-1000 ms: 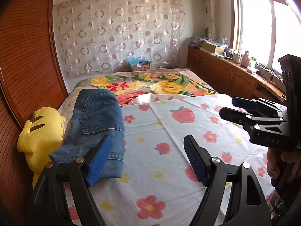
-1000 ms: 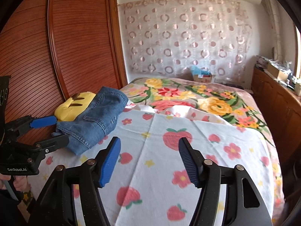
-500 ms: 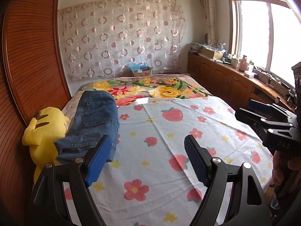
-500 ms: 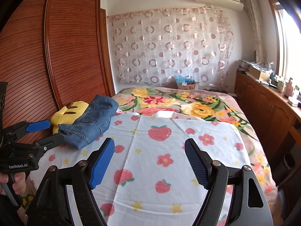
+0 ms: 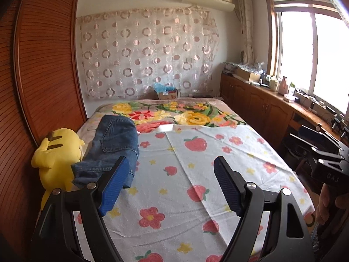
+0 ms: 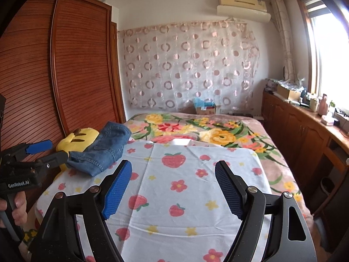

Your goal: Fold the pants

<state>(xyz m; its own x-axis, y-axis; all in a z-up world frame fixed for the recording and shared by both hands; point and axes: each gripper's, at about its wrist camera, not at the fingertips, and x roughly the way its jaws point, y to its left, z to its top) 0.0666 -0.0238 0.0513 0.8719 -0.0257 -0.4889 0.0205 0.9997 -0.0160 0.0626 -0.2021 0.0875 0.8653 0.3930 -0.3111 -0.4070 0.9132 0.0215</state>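
Note:
Folded blue jeans (image 5: 113, 144) lie at the left side of the bed, partly against a yellow plush toy (image 5: 56, 150); they also show in the right wrist view (image 6: 104, 150). My left gripper (image 5: 170, 185) is open and empty, held above the strawberry-print sheet (image 5: 196, 174), back from the jeans. My right gripper (image 6: 173, 187) is open and empty above the same sheet (image 6: 185, 185). Each gripper shows at the edge of the other's view: the right one (image 5: 314, 144), the left one (image 6: 43, 150).
A floral blanket (image 5: 174, 113) covers the far half of the bed. A wooden wardrobe (image 5: 43, 76) stands along the left. Low wooden cabinets (image 5: 261, 104) with clutter run under the window at the right. A cardboard box (image 5: 166, 92) sits by the curtained wall.
Both grippers have pulled back and up from the bed, so more of the room shows. The jeans stay folded beside the plush toy. Both grippers stay open.

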